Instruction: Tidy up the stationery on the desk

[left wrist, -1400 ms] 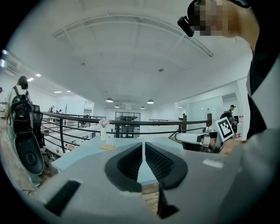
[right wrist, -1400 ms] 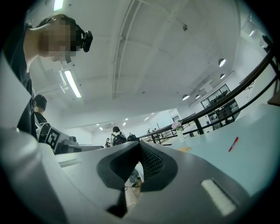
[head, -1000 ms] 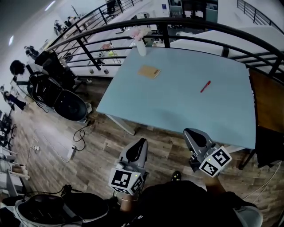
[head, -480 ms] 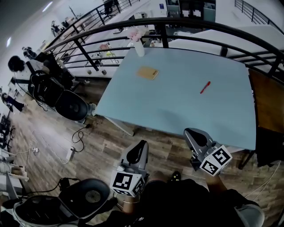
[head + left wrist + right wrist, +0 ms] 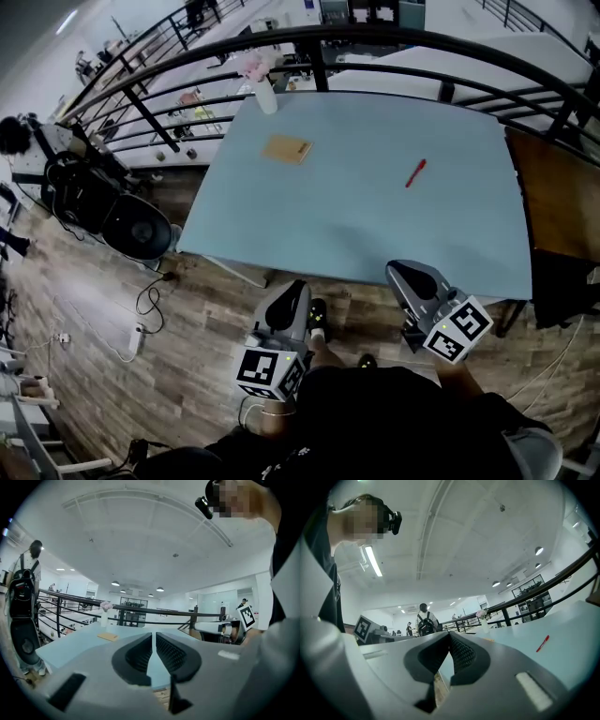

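Red plastic pen (image 5: 542, 643) shows in the right gripper view, not the left (it lies on the pale blue table (image 5: 356, 225), near a black metal railing (image 5: 320, 61)). Left gripper (image 5: 300, 287) and right gripper (image 5: 396, 269) are clenched, empty.

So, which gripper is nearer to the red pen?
Right. The right gripper hangs at the near edge of the desk, almost in line with the red pen; the left gripper is at the same edge, further left.

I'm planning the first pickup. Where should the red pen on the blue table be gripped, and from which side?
Probably the red pen is best gripped mid-barrel from above, jaws set across its slanted length: it lies flat and alone on the table, nothing crowding it.
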### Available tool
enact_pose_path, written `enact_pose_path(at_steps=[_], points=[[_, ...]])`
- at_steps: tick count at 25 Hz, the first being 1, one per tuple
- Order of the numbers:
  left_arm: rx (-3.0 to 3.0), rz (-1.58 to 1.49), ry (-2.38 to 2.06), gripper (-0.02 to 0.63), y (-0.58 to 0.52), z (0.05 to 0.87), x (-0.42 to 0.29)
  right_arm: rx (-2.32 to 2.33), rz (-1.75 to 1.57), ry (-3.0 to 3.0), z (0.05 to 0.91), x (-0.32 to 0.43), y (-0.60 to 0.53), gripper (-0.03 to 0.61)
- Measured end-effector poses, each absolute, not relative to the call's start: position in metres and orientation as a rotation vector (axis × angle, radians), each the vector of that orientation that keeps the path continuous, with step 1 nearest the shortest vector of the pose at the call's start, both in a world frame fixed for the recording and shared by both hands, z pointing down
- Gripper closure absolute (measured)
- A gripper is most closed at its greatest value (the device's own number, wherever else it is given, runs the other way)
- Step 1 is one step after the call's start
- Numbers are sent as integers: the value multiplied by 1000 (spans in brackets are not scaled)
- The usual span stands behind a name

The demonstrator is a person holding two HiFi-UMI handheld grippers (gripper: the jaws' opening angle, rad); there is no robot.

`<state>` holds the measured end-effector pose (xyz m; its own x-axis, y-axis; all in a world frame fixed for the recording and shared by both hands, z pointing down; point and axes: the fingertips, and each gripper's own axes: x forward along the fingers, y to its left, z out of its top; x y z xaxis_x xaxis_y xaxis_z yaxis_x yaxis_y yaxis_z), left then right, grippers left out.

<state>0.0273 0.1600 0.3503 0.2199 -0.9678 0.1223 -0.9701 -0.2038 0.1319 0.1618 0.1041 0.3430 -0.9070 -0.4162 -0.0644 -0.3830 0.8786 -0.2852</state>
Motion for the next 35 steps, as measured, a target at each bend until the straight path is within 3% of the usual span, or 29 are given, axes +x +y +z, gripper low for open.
enact_pose_path(at_steps=[35], points=[[2378,68,-1743,574,-21,342,-115,-824,-401,2937,324,36,-56,570]])
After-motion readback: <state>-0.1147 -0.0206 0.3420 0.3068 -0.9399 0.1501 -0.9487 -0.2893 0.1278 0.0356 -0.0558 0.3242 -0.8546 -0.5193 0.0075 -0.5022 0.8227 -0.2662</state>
